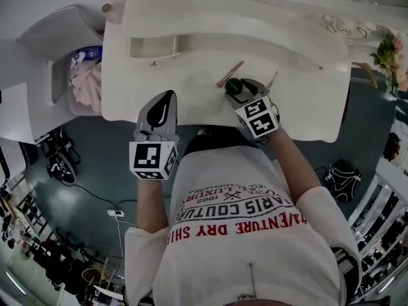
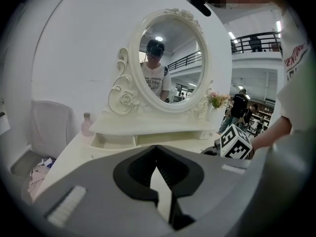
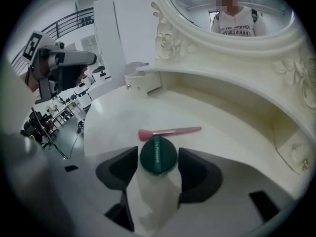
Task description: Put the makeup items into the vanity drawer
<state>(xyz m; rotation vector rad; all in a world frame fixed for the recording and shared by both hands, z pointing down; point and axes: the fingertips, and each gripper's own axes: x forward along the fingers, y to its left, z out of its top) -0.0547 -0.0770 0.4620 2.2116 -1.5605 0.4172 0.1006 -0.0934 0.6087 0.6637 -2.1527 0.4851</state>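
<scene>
On the white vanity top (image 1: 299, 101) a round dark green compact (image 1: 233, 85) sits between the jaws of my right gripper (image 1: 237, 89). In the right gripper view the jaws stand against both sides of the compact (image 3: 158, 156), so the right gripper (image 3: 158, 164) is shut on it. A pink makeup brush (image 1: 229, 73) lies just beyond it on the top (image 3: 170, 131). The small drawer (image 1: 153, 46) at the back left is open. My left gripper (image 1: 164, 104) hovers at the table's front edge, shut and empty (image 2: 157, 148).
A thin stick (image 1: 272, 80) lies right of the compact. A pink bottle (image 1: 109, 9) stands at the back left corner. An oval mirror (image 2: 168, 58) rises behind the drawers. A white bin with cloth (image 1: 86, 75) stands left of the vanity, flowers (image 1: 390, 50) at the right.
</scene>
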